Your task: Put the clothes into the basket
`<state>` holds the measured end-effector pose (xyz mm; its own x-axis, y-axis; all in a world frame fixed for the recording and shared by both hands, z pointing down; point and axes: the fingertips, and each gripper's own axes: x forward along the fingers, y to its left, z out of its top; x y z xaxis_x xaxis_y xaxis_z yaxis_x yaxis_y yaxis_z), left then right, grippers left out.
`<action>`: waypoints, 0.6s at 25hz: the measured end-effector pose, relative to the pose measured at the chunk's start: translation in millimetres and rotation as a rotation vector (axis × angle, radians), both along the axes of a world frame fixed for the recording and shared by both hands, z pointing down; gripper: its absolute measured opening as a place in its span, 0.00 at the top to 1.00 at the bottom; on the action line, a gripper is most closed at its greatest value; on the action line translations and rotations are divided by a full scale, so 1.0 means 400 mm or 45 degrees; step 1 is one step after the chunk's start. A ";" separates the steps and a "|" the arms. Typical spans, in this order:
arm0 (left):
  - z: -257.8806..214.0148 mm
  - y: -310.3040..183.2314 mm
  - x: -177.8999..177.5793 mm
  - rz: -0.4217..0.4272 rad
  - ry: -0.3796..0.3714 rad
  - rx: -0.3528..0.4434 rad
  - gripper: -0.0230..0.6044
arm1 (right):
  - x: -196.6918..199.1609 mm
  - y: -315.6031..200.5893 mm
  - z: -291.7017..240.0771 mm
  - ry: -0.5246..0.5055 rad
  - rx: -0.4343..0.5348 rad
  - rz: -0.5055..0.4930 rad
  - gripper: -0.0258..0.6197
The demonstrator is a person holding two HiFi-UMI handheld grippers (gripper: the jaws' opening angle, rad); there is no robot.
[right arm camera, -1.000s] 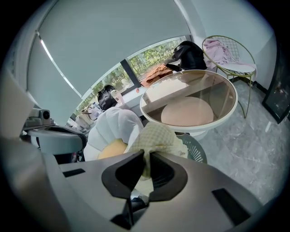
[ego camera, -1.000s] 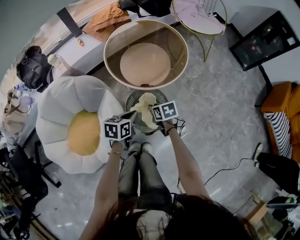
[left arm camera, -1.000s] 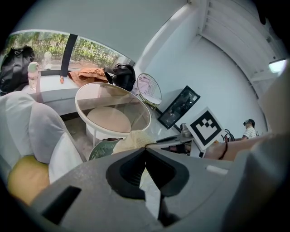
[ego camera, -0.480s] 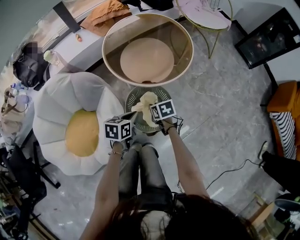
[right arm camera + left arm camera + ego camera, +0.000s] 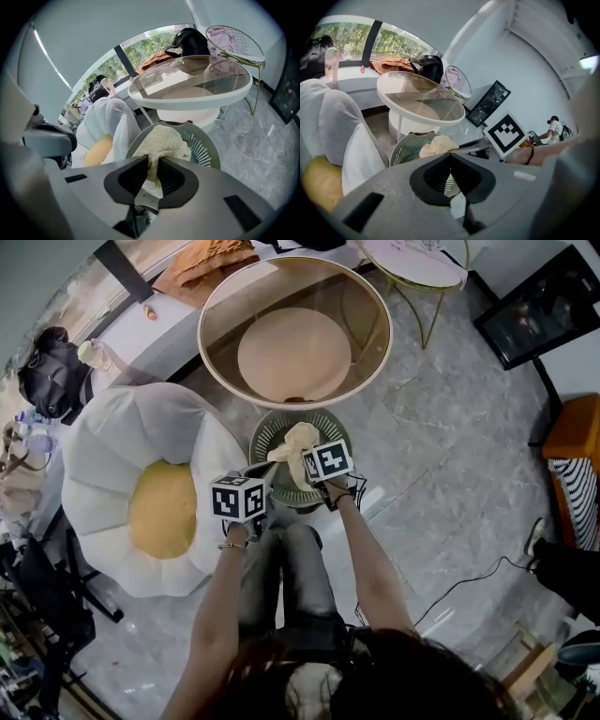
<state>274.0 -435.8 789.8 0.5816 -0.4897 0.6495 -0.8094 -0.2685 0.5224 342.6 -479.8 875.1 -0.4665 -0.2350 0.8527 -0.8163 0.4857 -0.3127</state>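
In the head view, the cream cloth (image 5: pixel 296 448) is seen held over the grey basket (image 5: pixel 270 433), just beside the glass table (image 5: pixel 366 315). In the left gripper view, the left gripper (image 5: pixel 450 155) is shown with jaws pressed together on nothing. In the right gripper view, the cloth is pinched tight by the right gripper (image 5: pixel 153 161).

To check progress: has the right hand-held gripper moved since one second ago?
Yes. In the head view, the right hand-held gripper has sunk toward the basket; it now lies further inside the rim.
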 end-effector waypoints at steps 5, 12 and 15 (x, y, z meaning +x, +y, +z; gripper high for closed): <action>0.033 0.000 0.006 0.010 -0.003 -0.013 0.95 | 0.010 0.004 0.042 0.008 -0.024 0.019 0.88; 0.060 -0.004 0.014 0.007 0.004 -0.019 0.95 | 0.001 -0.014 0.062 -0.029 -0.023 0.050 0.77; 0.069 0.000 0.012 0.008 0.008 -0.025 0.95 | -0.007 -0.014 0.068 -0.041 -0.028 0.059 0.75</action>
<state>279.0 -435.8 817.2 0.5886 -0.4735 0.6552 -0.8044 -0.2631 0.5326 340.0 -485.3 902.3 -0.4824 -0.2387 0.8428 -0.8274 0.4401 -0.3490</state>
